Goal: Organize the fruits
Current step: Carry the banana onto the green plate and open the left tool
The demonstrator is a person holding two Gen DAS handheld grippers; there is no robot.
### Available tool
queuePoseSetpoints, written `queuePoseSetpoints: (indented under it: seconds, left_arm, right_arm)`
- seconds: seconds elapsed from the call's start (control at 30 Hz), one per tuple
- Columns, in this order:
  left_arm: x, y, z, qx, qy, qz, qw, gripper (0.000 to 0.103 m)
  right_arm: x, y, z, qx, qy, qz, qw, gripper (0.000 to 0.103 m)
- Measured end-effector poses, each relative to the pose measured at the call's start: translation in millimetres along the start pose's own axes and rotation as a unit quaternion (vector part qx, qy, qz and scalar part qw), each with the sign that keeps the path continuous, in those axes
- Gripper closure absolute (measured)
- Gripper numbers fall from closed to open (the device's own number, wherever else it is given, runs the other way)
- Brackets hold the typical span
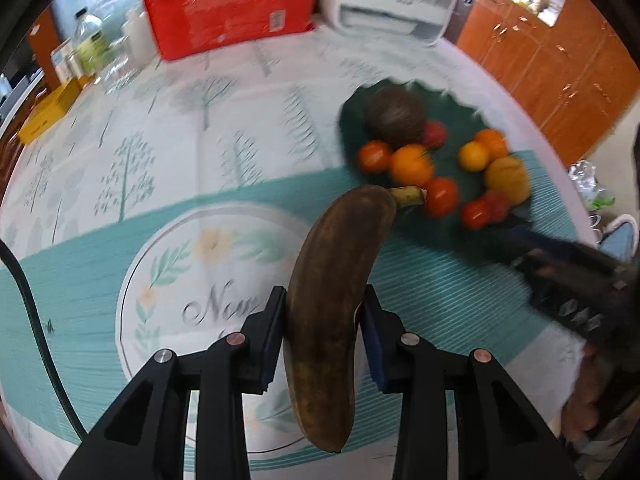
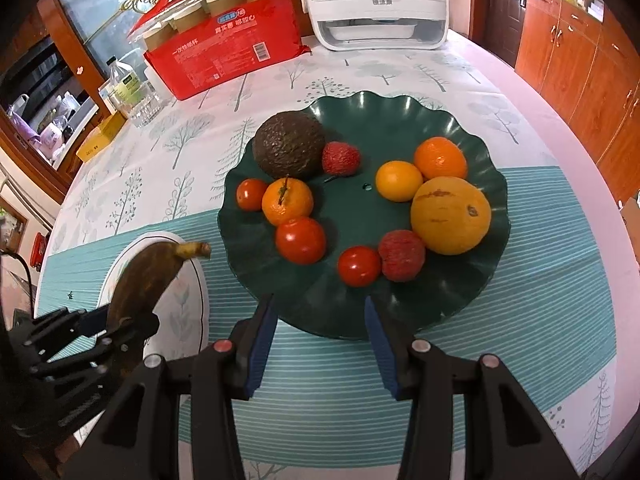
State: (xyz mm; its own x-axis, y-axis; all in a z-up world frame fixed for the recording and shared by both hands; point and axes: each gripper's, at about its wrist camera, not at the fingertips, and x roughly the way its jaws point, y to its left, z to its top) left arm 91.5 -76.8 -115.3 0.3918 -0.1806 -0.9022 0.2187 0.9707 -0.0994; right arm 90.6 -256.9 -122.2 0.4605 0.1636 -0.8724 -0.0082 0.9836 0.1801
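- Wooden cabinets [image 2: 576,64] and a white appliance [image 2: 380,4] frame a round desk [image 2: 440,76] under a tree-print cloth, with a teal striped mat [image 2: 540,280] across its near half.
- On that mat sits a dark green scalloped plate [image 2: 400,116] holding an avocado [image 2: 290,146], oranges, tomatoes, lychees and a yellow melon [image 2: 450,216].
- The left hand-held gripper [image 1: 324,340] is clenched on a brown, overripe banana [image 1: 332,300], its pads pressing the fruit's middle.
- The banana's long axis runs along the fingers, stem end [image 1: 408,195] forward and pointing toward the plate's near-left rim.
- From this gripper the plate lies ahead and to the right; in the right wrist view the banana hangs over the mat's round white floral patch [image 2: 180,308], just left of the plate.
- The right hand-held gripper [image 2: 320,340] hovers released and empty over the plate's near rim.
- Judged from this, the left hand carries the fruit, and the move to come is a short swing rightward and forward; the open middle of the plate looks like the freest landing place.
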Motion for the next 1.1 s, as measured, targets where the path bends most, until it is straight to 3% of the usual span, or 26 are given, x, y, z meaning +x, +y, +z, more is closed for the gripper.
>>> queuePoseSetpoints:
  seconds: [0.23, 0.43, 0.7, 1.1]
  left_arm:
    - [-21, -43, 50, 0.039, -0.033, -0.025, 0.9984, 0.069]
    - [-15, -81, 92, 0.069, -0.049, -0.028, 0.996, 0.069]
    - [29, -112, 118, 0.073, -0.028, -0.018, 0.9968, 0.069]
    - [77, -125, 133, 0.064, 0.011, -0.013, 0.9978, 0.068]
  right_arm:
    - [-16, -18, 12, 0.006, -0.022, -0.003, 1.0, 0.057]
    - [-25, -43, 32, 0.016, -0.037, -0.033, 0.999, 0.057]
    - [-20, -75, 63, 0.016, -0.04, -0.068, 0.997, 0.057]
    - [-8, -89, 57, 0.02, -0.023, -0.065, 0.997, 0.057]
